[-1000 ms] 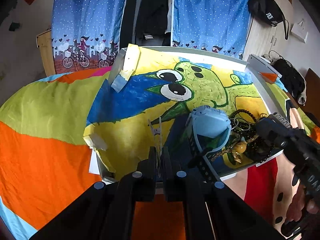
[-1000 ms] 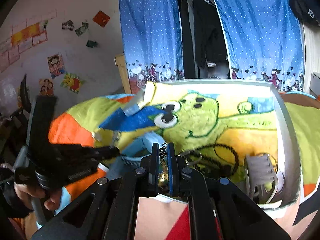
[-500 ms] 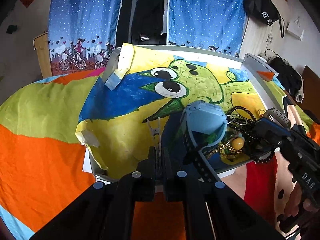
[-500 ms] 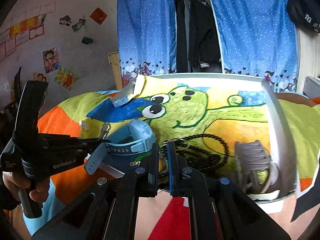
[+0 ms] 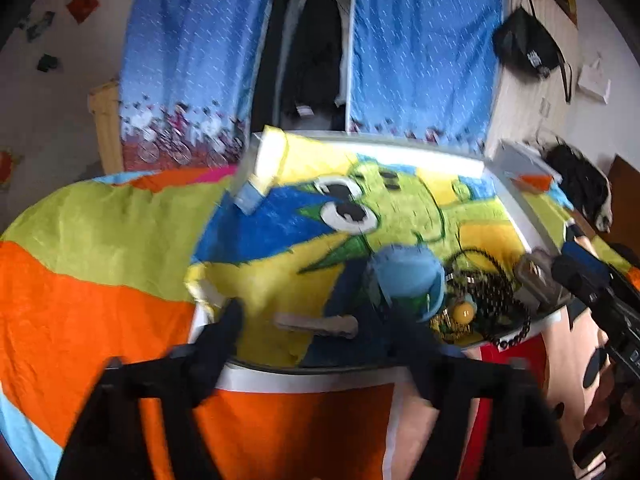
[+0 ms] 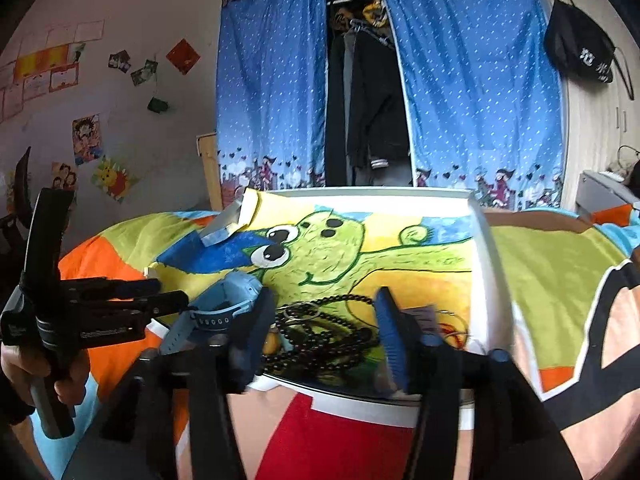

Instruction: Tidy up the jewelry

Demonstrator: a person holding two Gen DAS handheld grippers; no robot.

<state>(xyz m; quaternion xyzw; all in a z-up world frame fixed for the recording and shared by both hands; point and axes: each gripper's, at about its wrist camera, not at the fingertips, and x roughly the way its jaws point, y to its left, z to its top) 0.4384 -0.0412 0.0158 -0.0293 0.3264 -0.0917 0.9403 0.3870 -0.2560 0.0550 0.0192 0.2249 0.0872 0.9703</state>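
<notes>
Nearest, the left gripper (image 5: 316, 320) is seen with its jaws opening and spread wide, a small silvery clip (image 5: 316, 325) lying loose between them on the near part of the tray (image 5: 420, 151), while the right gripper (image 6: 324, 320) has its jaws opening over a black bead necklace (image 6: 332, 332), nothing being pinched. Just beyond, a blue watch (image 5: 408, 276) is found beside the tangled jewelry in the tray's near right corner, on the painted lining. Farther back, blue curtains (image 6: 272, 92) are hung behind the bed (image 5: 100, 248).
</notes>
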